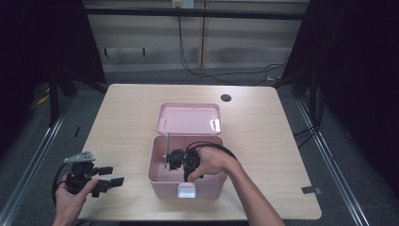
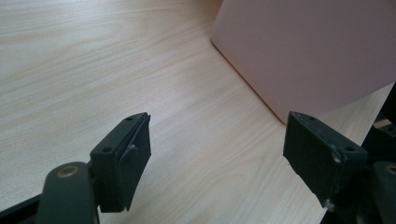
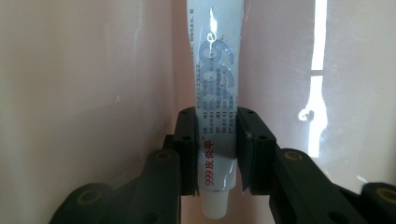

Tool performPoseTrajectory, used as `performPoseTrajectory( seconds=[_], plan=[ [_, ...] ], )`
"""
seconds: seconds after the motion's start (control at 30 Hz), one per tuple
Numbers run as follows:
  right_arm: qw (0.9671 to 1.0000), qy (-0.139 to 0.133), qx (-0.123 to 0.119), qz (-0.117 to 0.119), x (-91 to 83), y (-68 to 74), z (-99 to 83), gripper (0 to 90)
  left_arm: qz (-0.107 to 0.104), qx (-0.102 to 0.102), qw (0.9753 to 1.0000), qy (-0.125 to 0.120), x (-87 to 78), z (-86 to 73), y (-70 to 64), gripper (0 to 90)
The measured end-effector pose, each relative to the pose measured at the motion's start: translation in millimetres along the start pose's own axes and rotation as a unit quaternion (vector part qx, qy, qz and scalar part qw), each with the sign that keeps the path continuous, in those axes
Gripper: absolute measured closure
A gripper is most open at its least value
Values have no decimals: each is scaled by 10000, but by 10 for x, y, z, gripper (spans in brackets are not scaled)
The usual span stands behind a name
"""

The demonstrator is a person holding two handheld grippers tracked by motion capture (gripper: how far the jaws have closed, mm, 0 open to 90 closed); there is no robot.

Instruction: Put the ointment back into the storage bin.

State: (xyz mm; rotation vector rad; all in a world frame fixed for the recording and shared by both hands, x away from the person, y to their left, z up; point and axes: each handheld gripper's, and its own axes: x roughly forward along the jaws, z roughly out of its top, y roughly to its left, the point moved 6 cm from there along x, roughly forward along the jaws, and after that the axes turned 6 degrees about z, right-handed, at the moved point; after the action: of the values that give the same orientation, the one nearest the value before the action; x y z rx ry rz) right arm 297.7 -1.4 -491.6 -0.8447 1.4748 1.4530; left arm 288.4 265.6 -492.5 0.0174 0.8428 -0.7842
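High view: pale wood table (image 1: pixel 263 141) on grey floor, dark curtains at the sides, open pink box (image 1: pixel 155 172) near the front edge. My right gripper (image 3: pixel 217 149), inside the box, clamps a white tube (image 3: pixel 217 84); my left gripper (image 2: pixel 217 154) gapes empty at the front-left corner.

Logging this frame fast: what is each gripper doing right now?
Left gripper: open, holding nothing, over the table beside the pink box.
Right gripper: shut on the tube, inside the box.
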Motion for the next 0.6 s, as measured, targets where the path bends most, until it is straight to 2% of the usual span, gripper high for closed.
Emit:
performPoseTrajectory(
  seconds=[0.2,0.3,0.47,0.6],
  plan=[
    [9997,91,30,229,85,-30,18,712,3,3,10000,15,0,-3,-1,231],
    [9997,97,58,202,102,-42,16,711,5,6,10000,43,3,-7,2,231],
    [9993,78,196,306,127,-66,12,709,22,-3,10000,44,3,-6,6,231],
    [9991,76,200,354,133,-74,15,709,27,-22,10000,42,2,-7,10,228]
  ],
)
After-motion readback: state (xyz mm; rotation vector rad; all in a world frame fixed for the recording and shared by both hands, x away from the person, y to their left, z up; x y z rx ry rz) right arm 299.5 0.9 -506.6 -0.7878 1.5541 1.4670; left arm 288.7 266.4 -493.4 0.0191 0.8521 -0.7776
